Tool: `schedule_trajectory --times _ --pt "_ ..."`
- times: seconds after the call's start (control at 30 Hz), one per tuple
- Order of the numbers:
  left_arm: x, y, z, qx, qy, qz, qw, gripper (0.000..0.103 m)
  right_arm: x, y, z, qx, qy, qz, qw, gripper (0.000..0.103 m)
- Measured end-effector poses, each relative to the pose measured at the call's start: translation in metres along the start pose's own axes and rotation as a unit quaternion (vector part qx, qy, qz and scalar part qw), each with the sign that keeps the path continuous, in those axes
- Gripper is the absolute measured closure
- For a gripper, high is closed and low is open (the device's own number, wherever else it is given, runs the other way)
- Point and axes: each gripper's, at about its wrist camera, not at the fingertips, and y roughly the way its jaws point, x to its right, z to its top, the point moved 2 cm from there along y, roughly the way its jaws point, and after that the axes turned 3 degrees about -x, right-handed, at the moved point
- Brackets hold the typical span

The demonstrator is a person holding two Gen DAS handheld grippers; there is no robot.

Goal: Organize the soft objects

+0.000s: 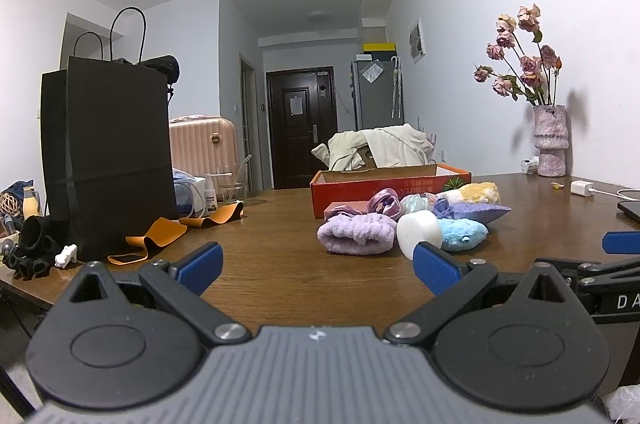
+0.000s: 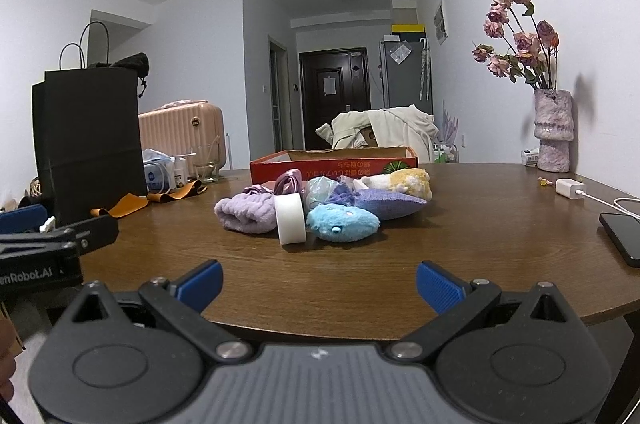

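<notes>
A pile of soft things lies mid-table: a lilac fluffy headband (image 1: 355, 236) (image 2: 245, 214), a white foam roll (image 1: 420, 232) (image 2: 290, 218), a blue plush (image 1: 464, 232) (image 2: 342, 222), a purple pillow (image 1: 476, 212) (image 2: 390, 203), a yellow-white plush (image 1: 478, 192) (image 2: 410, 181) and purple satin scrunchies (image 1: 384, 203) (image 2: 288, 181). Behind stands an open red cardboard box (image 1: 352, 188) (image 2: 332, 165). My left gripper (image 1: 318, 266) is open and empty, near the pile. My right gripper (image 2: 319, 284) is open and empty at the table's front edge.
A black paper bag (image 1: 108, 151) (image 2: 88, 135) stands at the left with orange straps (image 1: 160, 236) (image 2: 124, 203) beside it. A vase of dried roses (image 1: 551, 139) (image 2: 554, 133), a white charger (image 2: 570, 189) and a phone (image 2: 622, 236) are at the right.
</notes>
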Motion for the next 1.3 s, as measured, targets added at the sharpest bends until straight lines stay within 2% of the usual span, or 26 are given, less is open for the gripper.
schedule_trajectory --times 0.2,0.43,0.7,0.8,0.93,1.07,1.17,1.23,1.27,1.3 --pt "0.000 0.002 0.001 0.000 0.001 -0.001 1.0000 0.000 0.000 0.001 0.000 -0.001 0.000 0.000 1.000 0.000" --pt "-0.008 0.012 0.004 -0.022 -0.018 -0.015 0.9995 0.000 -0.001 0.008 0.009 -0.002 0.000 0.000 1.000 0.000" --pt "-0.009 0.020 0.015 0.003 -0.007 -0.001 1.0000 0.000 -0.007 0.026 0.023 -0.009 -0.014 0.017 1.000 0.000" --pt "-0.010 0.035 0.020 -0.002 -0.012 0.002 0.9999 0.000 -0.006 0.037 0.030 -0.014 -0.014 0.023 1.000 0.000" --pt "-0.018 0.060 0.026 0.004 -0.045 0.002 0.9990 0.000 -0.001 0.063 0.036 -0.042 -0.001 0.030 0.999 0.000" --pt "-0.028 0.104 0.036 -0.050 -0.043 -0.014 0.9977 0.000 0.003 0.089 0.049 -0.065 0.047 0.076 0.994 0.002" --pt "-0.040 0.141 0.041 -0.088 -0.052 -0.023 0.9945 0.000 -0.003 0.118 0.055 -0.098 0.079 0.127 0.984 0.018" --pt "-0.049 0.171 0.044 -0.114 -0.062 -0.048 0.9905 0.000 -0.012 0.141 0.056 -0.123 0.090 0.154 0.976 0.034" --pt "-0.052 0.186 0.045 -0.128 -0.068 -0.063 0.9874 0.003 -0.017 0.153 0.056 -0.133 0.096 0.165 0.973 0.038" --pt "-0.056 0.201 0.046 -0.143 -0.076 -0.076 0.9838 0.012 -0.022 0.165 0.057 -0.142 0.101 0.174 0.969 0.044"
